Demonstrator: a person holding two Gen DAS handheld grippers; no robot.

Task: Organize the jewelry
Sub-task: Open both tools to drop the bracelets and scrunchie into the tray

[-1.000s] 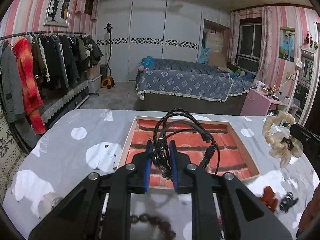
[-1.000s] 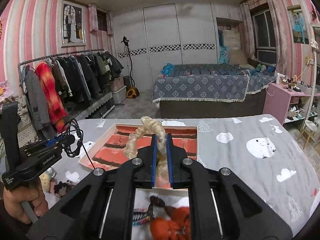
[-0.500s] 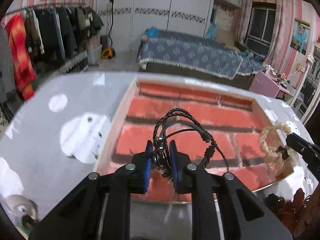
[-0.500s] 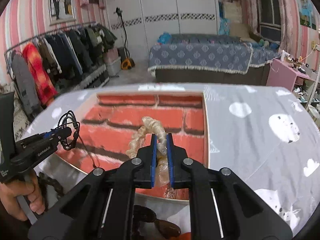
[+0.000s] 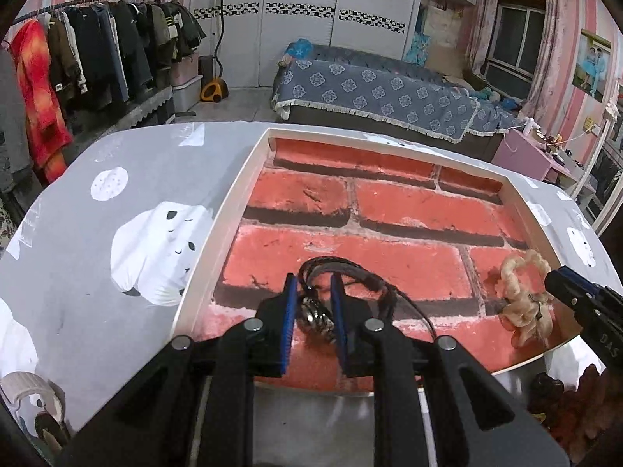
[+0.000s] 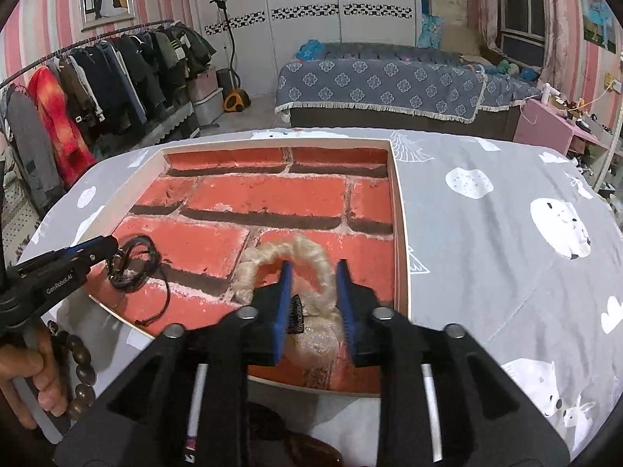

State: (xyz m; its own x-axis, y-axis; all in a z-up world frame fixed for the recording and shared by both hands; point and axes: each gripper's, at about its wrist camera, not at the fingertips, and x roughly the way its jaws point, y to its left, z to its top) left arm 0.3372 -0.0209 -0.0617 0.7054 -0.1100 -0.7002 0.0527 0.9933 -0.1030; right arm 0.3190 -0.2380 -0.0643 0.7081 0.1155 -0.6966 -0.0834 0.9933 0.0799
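A white-rimmed tray with a red brick-print floor lies on the grey tablecloth. My left gripper is low over the tray's near left part. It is shut on a black braided cord bracelet that rests on the tray floor. My right gripper is over the tray's near right corner. Its jaws are opening, and a cream scrunchie lies on the floor between the parted pads.
A wooden bead bracelet lies by the hand holding the left gripper. Orange and dark pieces sit on the cloth in front of the tray. A bed and a clothes rack stand beyond the table.
Both grippers have come down into the tray, so the bracelet and scrunchie now rest on its floor. The right pads have spread apart from the scrunchie.
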